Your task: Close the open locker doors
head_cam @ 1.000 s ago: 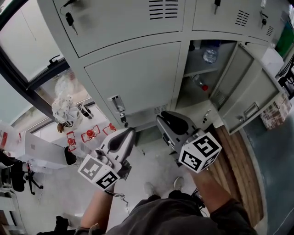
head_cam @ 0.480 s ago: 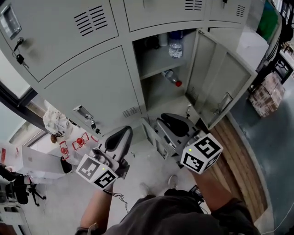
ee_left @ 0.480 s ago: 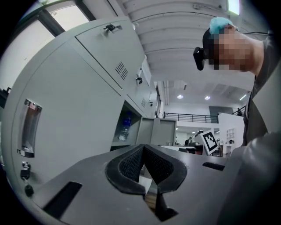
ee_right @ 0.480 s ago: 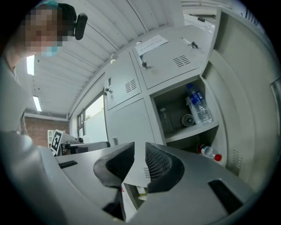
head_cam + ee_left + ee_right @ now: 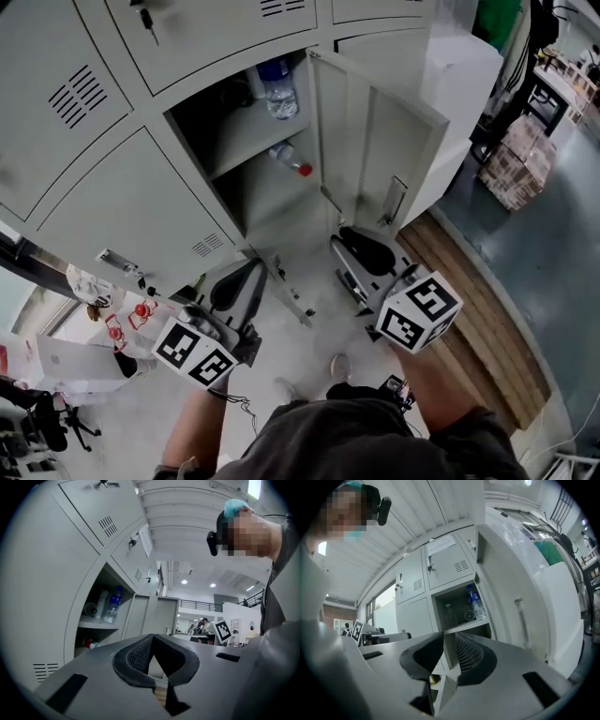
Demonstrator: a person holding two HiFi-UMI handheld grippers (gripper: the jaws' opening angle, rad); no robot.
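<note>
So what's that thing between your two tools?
A low locker door, swung open and seen edge-on, stands between the left tool and the right tool. The head view shows it.

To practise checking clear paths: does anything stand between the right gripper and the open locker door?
Nothing visible does. Only open space lies between the right gripper and the door; the bottles sit back inside the locker.

the locker shelf (image 5: 247, 142) in front of me carries a water bottle (image 5: 278, 86) standing upright; under it, in the lower compartment (image 5: 267, 202), a red-capped bottle (image 5: 291, 159) lies on its side.
</note>
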